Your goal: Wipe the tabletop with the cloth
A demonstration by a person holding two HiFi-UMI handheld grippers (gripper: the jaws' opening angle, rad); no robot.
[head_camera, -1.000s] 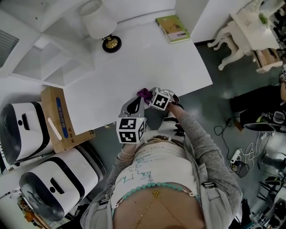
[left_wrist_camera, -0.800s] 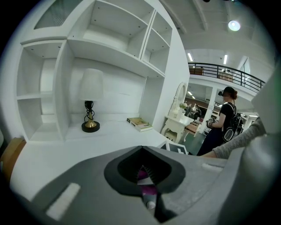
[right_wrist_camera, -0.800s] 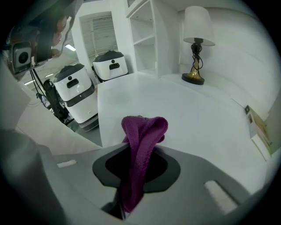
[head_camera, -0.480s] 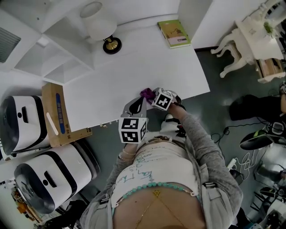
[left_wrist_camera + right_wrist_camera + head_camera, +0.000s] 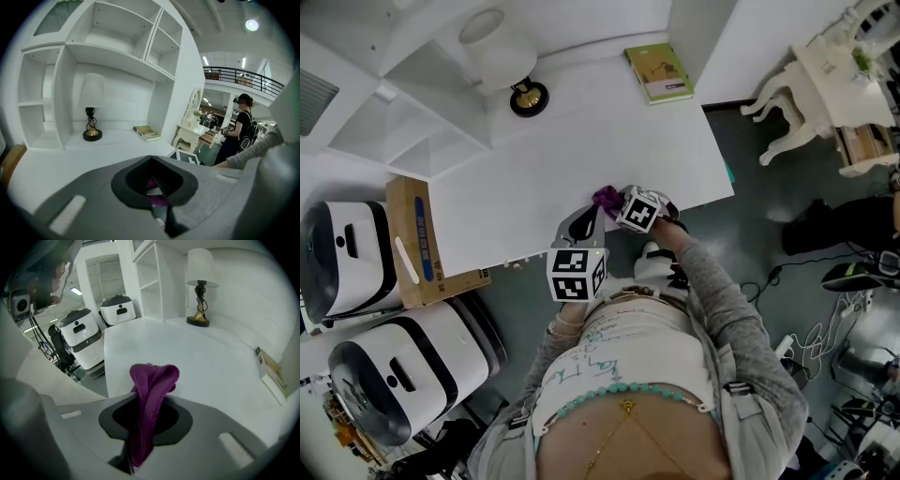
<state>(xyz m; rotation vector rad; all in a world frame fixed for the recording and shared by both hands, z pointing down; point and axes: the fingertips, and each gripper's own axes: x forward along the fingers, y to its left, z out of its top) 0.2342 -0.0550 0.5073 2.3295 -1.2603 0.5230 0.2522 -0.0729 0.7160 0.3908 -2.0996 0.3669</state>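
Note:
The purple knitted cloth [image 5: 151, 390] is pinched in my right gripper [image 5: 147, 401], which is shut on it, and its bunched end sticks out over the white tabletop [image 5: 197, 362]. In the head view the cloth [image 5: 606, 197] shows at the near edge of the tabletop [image 5: 581, 141], just ahead of the right gripper [image 5: 621, 202]. My left gripper [image 5: 584, 223] sits close beside it on the left, at the same edge. In the left gripper view its jaws [image 5: 154, 180] look shut, with a bit of purple cloth [image 5: 153, 186] showing beyond them.
A lamp [image 5: 514, 70] and a green book [image 5: 660, 72] stand at the table's far side, under white shelves [image 5: 108, 51]. A cardboard box [image 5: 412, 239] and two white machines [image 5: 356, 272] are to the left. White furniture [image 5: 825, 66] stands at the right. A person [image 5: 241, 124] stands further off.
Both grippers and the cloth stay at the table's near edge. Only the head camera has shifted slightly.

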